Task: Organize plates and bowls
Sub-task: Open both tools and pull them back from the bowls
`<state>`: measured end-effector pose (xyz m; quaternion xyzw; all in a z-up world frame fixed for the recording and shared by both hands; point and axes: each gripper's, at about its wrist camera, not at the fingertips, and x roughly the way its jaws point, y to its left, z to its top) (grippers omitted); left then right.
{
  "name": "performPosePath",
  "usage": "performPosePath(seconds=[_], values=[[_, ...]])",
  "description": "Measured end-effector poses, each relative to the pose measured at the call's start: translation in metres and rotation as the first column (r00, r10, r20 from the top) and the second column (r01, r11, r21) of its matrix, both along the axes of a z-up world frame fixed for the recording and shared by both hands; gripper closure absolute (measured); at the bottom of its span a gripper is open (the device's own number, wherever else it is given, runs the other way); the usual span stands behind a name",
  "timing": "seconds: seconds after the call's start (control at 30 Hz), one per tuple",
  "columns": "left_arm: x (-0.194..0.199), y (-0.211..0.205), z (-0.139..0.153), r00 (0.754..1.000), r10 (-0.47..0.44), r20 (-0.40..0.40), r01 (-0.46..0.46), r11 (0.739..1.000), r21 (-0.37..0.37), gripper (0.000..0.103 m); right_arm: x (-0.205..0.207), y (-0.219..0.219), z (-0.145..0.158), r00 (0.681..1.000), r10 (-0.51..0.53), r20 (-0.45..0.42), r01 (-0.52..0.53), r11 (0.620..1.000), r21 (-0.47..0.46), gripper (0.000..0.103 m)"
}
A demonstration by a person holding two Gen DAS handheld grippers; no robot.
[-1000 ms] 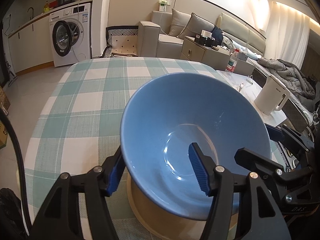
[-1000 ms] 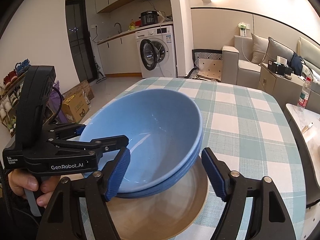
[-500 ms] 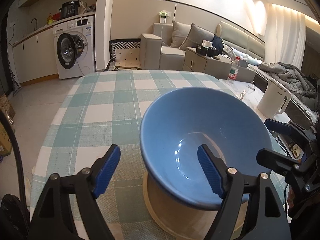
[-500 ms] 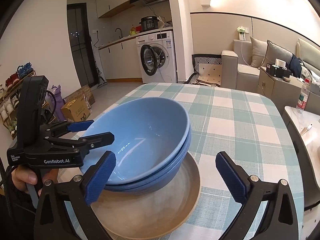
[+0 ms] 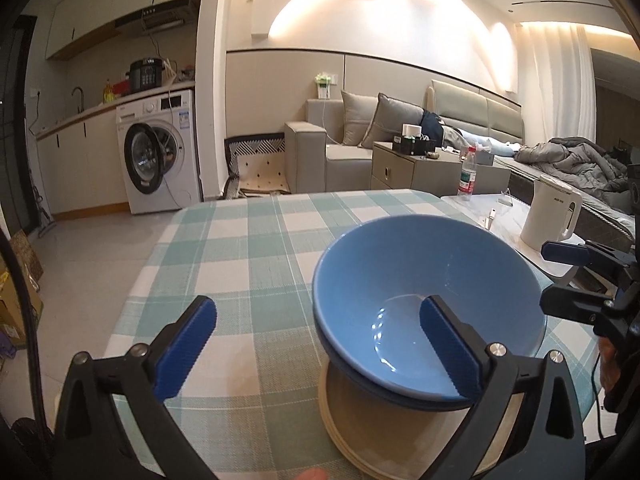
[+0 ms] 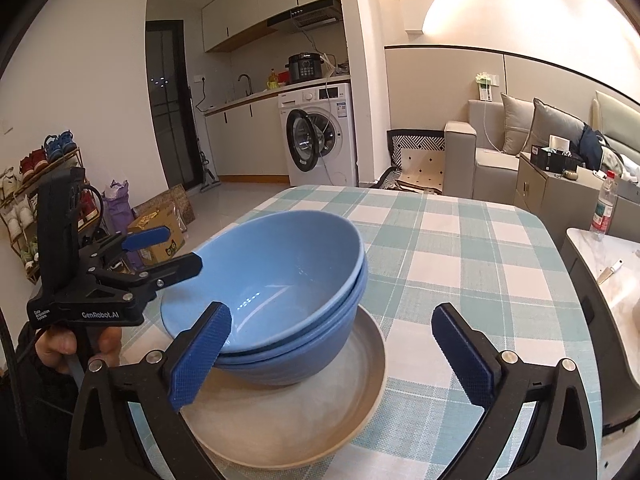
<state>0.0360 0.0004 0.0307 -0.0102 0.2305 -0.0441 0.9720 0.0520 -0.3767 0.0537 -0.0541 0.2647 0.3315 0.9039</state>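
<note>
Two blue bowls [image 6: 280,300] nested | one beige plate [image 6: 320,420] | left gripper [image 5: 316,344] wide | right gripper [image 6: 332,352] wide

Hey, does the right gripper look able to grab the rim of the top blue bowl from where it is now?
Probably yes. The right gripper is open, the top blue bowl sits just ahead, and nothing stands between. The left gripper is open, clear of the rim.
</note>
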Motion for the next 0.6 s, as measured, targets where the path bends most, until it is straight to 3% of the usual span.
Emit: performPosePath(seconds=[0.3,0.6], values=[[-0.013,0.011,0.000,0.998,0.016,0.067,-0.020,0.999,0.045,0.000,0.000,-0.025,-0.002,1.000,-0.002,0.028,0.001,1.000,0.031,0.001],[-0.022,0.017,-0.008,0.997,0.004,0.079,-0.009,0.998,0.059,0.000,-0.008,-0.032,-0.012,0.998,0.012,0.061,-0.016,0.999,0.050,0.001]])
